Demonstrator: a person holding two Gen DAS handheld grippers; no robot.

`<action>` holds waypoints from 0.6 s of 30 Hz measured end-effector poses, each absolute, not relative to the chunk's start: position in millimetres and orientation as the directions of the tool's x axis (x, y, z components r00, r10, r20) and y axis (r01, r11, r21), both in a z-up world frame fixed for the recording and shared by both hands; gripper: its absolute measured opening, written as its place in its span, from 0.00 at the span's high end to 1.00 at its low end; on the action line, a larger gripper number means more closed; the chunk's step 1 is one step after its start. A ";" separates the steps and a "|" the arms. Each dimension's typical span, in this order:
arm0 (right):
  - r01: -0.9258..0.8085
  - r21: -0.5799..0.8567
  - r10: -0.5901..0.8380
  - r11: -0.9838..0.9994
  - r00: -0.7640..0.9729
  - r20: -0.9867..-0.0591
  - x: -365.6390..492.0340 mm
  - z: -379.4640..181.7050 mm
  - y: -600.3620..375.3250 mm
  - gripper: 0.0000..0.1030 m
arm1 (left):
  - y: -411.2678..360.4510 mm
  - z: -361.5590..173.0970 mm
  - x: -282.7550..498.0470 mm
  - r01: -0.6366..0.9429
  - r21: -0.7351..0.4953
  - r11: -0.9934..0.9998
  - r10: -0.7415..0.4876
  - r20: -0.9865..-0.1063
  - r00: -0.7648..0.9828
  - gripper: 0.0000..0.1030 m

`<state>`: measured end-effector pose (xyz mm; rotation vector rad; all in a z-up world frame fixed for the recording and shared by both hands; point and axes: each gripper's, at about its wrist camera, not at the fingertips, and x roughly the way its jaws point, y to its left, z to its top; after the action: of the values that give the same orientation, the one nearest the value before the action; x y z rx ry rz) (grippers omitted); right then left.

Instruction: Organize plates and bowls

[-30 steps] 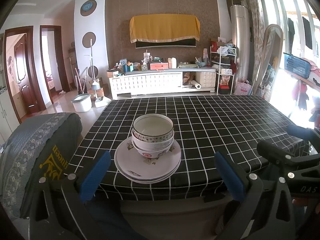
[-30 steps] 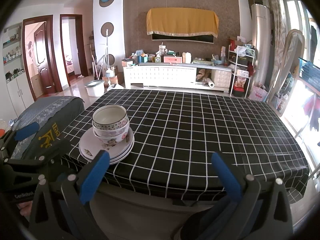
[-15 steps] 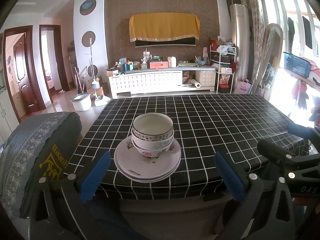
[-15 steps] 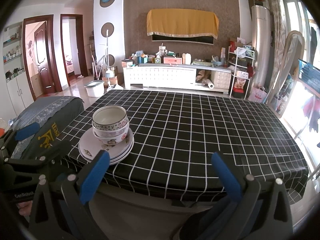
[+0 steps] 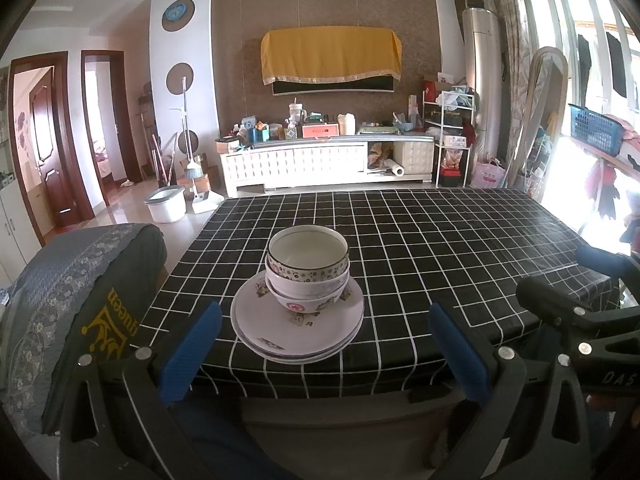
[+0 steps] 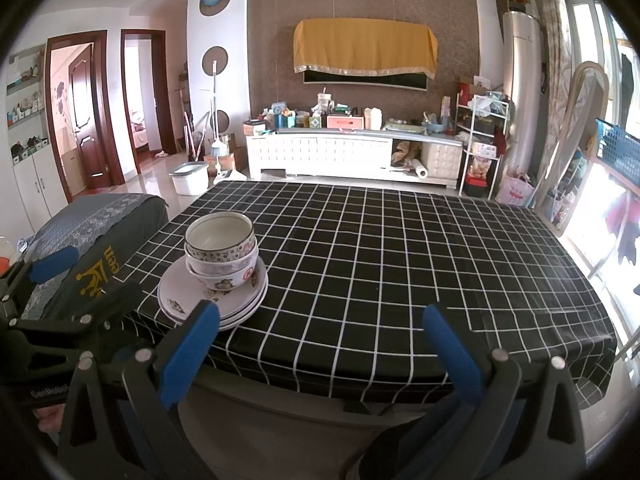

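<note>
Nothing shifted since a second ago: left gripper and right gripper both spread wide, holding nothing, short of the table. Bowls stacked on plates, near edge.

a: what's on the far wall?

b: a brown textured wall panel with a television under a yellow cloth cover. below it stands a white tv cabinet, its top crowded with boxes and bottles.

a: and the sides?

b: two dark red wooden doors on the left, by a white mop bucket on the glossy tiled floor. bright windows on the right, a tall silver air conditioner beside the curtain.
</note>
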<state>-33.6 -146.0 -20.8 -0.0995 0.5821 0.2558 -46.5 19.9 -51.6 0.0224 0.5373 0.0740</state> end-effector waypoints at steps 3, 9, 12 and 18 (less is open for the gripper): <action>-0.267 -0.020 0.211 0.964 0.805 -0.555 -34.0 -20.7 -146.8 0.00 | 20.5 -51.2 -46.1 -0.062 0.036 0.997 0.072 -0.511 0.856 0.01; -0.263 -0.021 0.207 0.965 0.804 -0.557 -34.5 -20.3 -146.6 0.00 | 20.2 -52.2 -49.1 -0.059 0.024 0.998 0.063 -0.511 0.857 0.01; -0.261 -0.020 0.206 0.965 0.803 -0.559 -34.1 -18.9 -145.8 0.00 | 20.6 -52.3 -49.1 -0.057 0.021 0.998 0.060 -0.515 0.855 0.01; -0.260 -0.020 0.205 0.965 0.803 -0.559 -34.9 -19.4 -146.5 0.00 | 18.2 -50.6 -52.5 -0.063 0.026 0.998 0.067 -0.517 0.853 0.01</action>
<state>-34.9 -146.5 -19.4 -0.0972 0.5870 0.2499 -52.5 18.2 -50.6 0.0084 0.5441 0.0684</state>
